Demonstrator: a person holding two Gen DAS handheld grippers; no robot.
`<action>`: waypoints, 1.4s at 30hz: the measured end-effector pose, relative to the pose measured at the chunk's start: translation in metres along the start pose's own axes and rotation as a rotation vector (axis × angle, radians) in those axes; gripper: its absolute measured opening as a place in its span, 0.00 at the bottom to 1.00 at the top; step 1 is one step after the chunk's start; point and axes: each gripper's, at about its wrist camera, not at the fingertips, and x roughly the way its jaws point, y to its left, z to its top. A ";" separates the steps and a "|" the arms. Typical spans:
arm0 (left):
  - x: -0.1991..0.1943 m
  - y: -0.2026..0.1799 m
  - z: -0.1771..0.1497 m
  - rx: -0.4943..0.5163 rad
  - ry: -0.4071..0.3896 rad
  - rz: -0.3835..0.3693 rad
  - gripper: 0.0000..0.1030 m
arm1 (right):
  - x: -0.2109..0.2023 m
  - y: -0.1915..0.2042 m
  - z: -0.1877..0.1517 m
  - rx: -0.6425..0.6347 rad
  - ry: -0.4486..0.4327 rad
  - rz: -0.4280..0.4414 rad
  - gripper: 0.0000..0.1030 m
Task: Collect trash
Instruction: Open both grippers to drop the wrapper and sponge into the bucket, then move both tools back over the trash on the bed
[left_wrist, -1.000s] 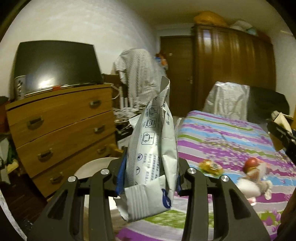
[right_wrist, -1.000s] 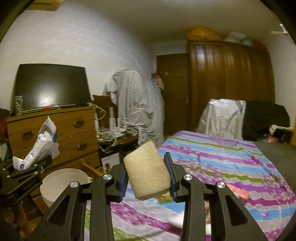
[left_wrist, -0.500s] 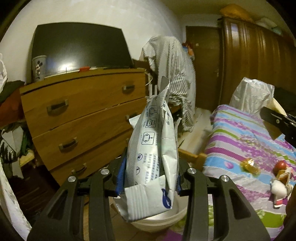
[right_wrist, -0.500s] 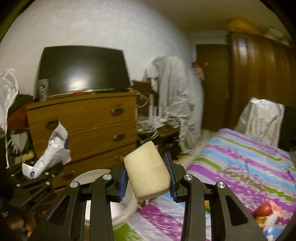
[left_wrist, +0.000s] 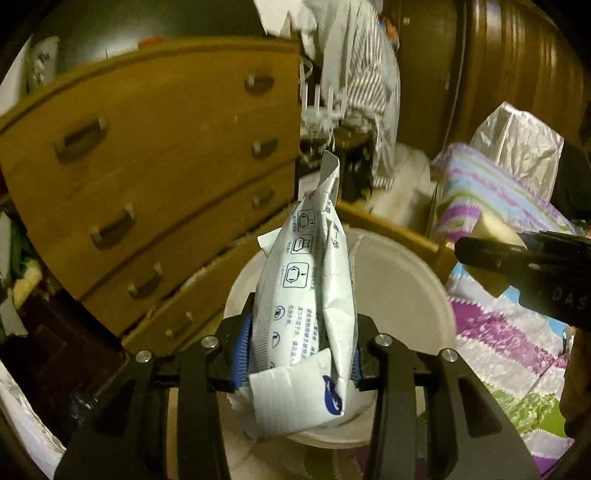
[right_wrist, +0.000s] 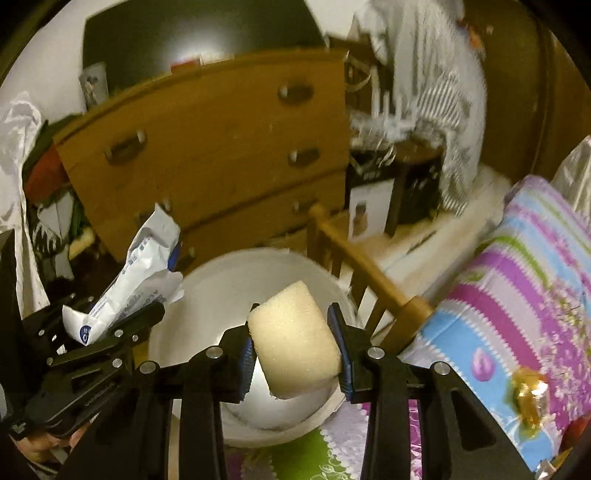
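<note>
My left gripper (left_wrist: 297, 363) is shut on a crumpled white wrapper (left_wrist: 308, 291) with printed icons, held upright over a white bucket (left_wrist: 406, 280) on the floor. In the right wrist view the same wrapper (right_wrist: 138, 266) and left gripper (right_wrist: 122, 328) hang over the bucket's left rim. My right gripper (right_wrist: 295, 360) is shut on a pale yellow sponge block (right_wrist: 293, 341), above the open white bucket (right_wrist: 229, 280). From the left wrist view the sponge (left_wrist: 493, 229) and the right gripper's fingers (left_wrist: 524, 258) show at the right edge.
A wooden chest of drawers (right_wrist: 221, 147) stands behind the bucket, a dark screen (right_wrist: 177, 33) on top. A wooden bed rail (right_wrist: 369, 269) and a striped purple bedspread (right_wrist: 517, 295) lie right. A gold candy wrapper (right_wrist: 528, 391) rests on the bed. Clutter fills the left floor.
Both grippers swung left and tipped downward, from over the bed to above the white bucket. The wrapper and the sponge stayed clamped throughout.
</note>
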 end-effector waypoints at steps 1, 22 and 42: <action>0.009 0.002 -0.001 0.003 0.028 -0.003 0.38 | 0.007 -0.001 -0.002 0.000 0.015 0.005 0.36; 0.039 0.014 -0.003 -0.002 0.072 0.036 0.63 | 0.039 -0.027 -0.014 0.049 0.037 0.035 0.58; -0.012 -0.061 -0.031 0.090 0.008 -0.111 0.63 | -0.145 -0.062 -0.129 0.097 -0.321 -0.126 0.59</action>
